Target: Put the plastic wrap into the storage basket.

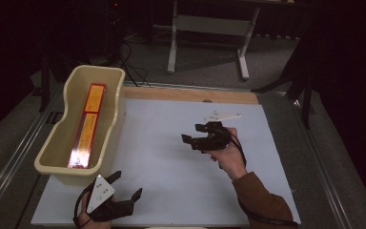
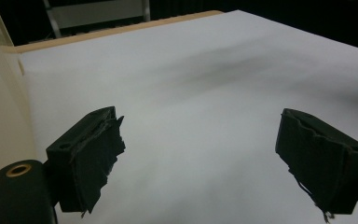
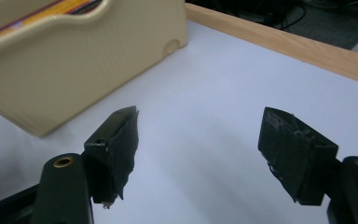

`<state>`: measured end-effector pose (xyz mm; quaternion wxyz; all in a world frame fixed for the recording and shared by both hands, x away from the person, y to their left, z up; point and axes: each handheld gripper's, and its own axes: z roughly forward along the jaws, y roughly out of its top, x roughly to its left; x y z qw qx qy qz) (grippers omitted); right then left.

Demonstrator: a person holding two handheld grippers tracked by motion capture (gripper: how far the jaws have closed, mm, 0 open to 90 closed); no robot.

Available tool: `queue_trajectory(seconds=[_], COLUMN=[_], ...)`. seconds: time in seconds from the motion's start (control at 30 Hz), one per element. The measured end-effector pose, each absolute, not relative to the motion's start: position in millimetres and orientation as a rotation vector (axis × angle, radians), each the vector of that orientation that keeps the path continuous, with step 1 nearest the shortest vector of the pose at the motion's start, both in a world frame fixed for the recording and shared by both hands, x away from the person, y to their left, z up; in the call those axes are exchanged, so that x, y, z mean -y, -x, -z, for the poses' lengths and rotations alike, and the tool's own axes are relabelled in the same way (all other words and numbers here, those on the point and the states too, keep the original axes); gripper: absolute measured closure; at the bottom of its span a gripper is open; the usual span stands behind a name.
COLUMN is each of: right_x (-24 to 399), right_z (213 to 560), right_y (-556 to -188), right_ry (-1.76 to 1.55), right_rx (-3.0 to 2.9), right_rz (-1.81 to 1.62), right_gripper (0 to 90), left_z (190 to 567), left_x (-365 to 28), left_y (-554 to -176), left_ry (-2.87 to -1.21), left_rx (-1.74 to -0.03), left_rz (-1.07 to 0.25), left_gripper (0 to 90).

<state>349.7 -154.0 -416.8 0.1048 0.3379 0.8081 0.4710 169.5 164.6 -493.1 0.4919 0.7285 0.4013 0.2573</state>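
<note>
**Both tools empty, long box resting in the tub**

We hold the left tool [image 1: 124, 191] near the front-left corner of the table [image 1: 181, 181], its jaws spread wide with only bare white surface between them; the right tool [image 1: 198, 136] hangs over the middle of the table, jaws apart and carrying nothing, pointed toward the cream tub [image 1: 116, 102]. The tub stands along the left edge of the table; inside it the long red and yellow box [image 1: 88, 126] lies flat on the floor of the tub, lengthwise, its far end toward the back edge.

We judge the box light and stiff, likely printed card with a glossy face, so slippery under the pads and prone to denting if squeezed hard. Its length means a grip at one end would let it swing; we would take it across the narrow width near the middle, coming down between the tub walls, which leave little room to either side.
</note>
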Motion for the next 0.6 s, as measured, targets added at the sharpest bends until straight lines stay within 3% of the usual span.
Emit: queue_trajectory(seconds=[0.6], right_x=[241], right_z=[446], right_y=[-300], right_ry=[-0.925], right_rx=[-2.207], right_rz=[-1.382], right_gripper=[20.2], left_z=[494], left_x=[-165], left_y=[-171], left_ry=[-1.771], left_rx=[-0.986], left_rz=[-0.633], left_gripper=[13.8])
